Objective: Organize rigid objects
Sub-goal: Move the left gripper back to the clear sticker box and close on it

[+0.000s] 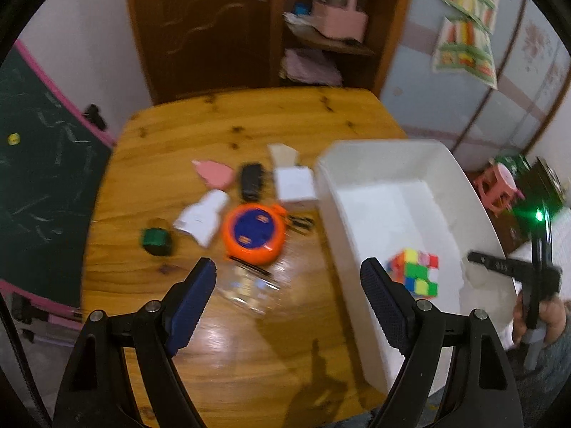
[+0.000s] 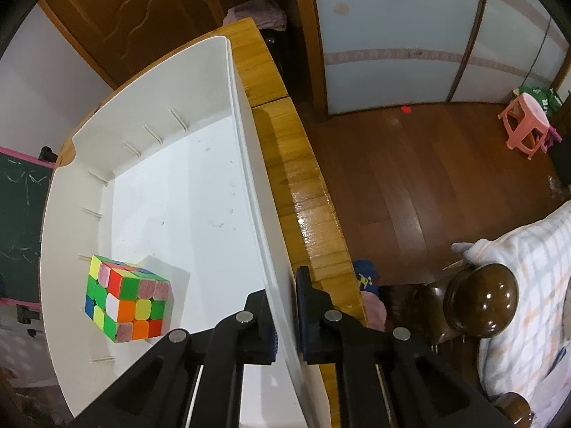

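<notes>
A white bin [image 1: 374, 164] stands on the right part of the wooden table [image 1: 214, 121], and a colourful puzzle cube [image 1: 415, 273] lies inside it. In the right wrist view the cube [image 2: 126, 297] rests near the bin's left wall. My right gripper [image 2: 285, 306] is shut on the bin's right wall [image 2: 249, 164], one finger inside and one outside. My left gripper [image 1: 289, 285] hangs open over the table, left of the bin. A blurred clear plastic item [image 1: 249, 289] lies below its jaws. Beyond it sit an orange round toy with a blue face [image 1: 254, 237] and a white bottle-shaped piece [image 1: 201, 219].
A small green-and-black object [image 1: 156, 240], a pink piece [image 1: 214, 174], a black item [image 1: 251, 180] and a white box [image 1: 295, 185] lie mid-table. A chalkboard [image 1: 35, 142] stands left. A pink stool [image 2: 526, 125] and a dark chair knob [image 2: 481, 299] are to the right.
</notes>
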The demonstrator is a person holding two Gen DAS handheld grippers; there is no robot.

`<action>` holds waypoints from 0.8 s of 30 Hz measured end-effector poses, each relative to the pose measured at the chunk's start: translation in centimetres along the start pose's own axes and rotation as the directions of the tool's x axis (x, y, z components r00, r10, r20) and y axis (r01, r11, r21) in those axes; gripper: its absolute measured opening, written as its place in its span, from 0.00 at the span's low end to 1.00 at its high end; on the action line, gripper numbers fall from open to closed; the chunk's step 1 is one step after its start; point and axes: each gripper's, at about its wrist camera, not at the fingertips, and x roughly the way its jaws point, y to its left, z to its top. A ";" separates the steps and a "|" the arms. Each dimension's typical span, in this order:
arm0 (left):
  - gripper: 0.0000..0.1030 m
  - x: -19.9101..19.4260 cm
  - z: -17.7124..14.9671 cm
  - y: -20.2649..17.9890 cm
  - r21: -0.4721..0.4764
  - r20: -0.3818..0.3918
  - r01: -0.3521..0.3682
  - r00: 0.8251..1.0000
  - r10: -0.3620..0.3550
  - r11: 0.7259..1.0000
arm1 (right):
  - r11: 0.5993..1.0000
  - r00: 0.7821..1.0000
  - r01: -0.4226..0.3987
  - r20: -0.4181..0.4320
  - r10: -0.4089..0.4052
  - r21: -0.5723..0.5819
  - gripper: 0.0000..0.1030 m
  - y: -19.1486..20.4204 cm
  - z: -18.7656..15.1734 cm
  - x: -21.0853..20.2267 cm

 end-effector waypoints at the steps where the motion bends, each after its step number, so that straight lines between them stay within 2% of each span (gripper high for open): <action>1: 0.83 -0.5 0.3 0.7 -0.012 0.014 -0.016 1.000 0.016 1.000 | 1.000 1.000 -0.004 -0.002 0.004 0.004 0.08 -0.1 0.0 0.0; 6: 0.83 -2.1 1.4 4.5 -0.089 0.054 -0.070 0.996 0.075 0.994 | 1.000 1.000 -0.012 -0.003 0.012 0.018 0.08 -0.3 0.2 0.0; 10: 0.83 -1.8 1.8 6.4 -0.120 0.048 -0.086 0.995 0.092 0.989 | 0.999 1.000 -0.023 0.003 0.023 0.026 0.08 -0.5 0.2 0.0; 14: 0.83 0.3 1.2 5.9 -0.037 0.012 -0.125 0.992 0.125 0.992 | 0.997 0.998 -0.056 0.006 0.055 0.047 0.09 -1.0 0.2 0.1; 17: 0.83 2.5 0.2 5.5 0.041 -0.019 -0.125 0.992 0.126 0.991 | 0.998 0.999 -0.053 0.005 0.052 0.042 0.09 -1.1 0.2 0.1; 20: 0.83 4.8 -0.9 5.4 0.096 -0.067 -0.072 0.995 0.079 0.993 | 0.999 1.000 -0.027 0.003 0.027 0.017 0.09 -0.7 0.3 0.3; 24: 0.83 8.1 -2.4 5.0 0.158 -0.146 0.005 0.989 0.018 0.987 | 1.000 1.000 -0.019 -0.009 0.019 0.012 0.09 -0.4 0.5 0.5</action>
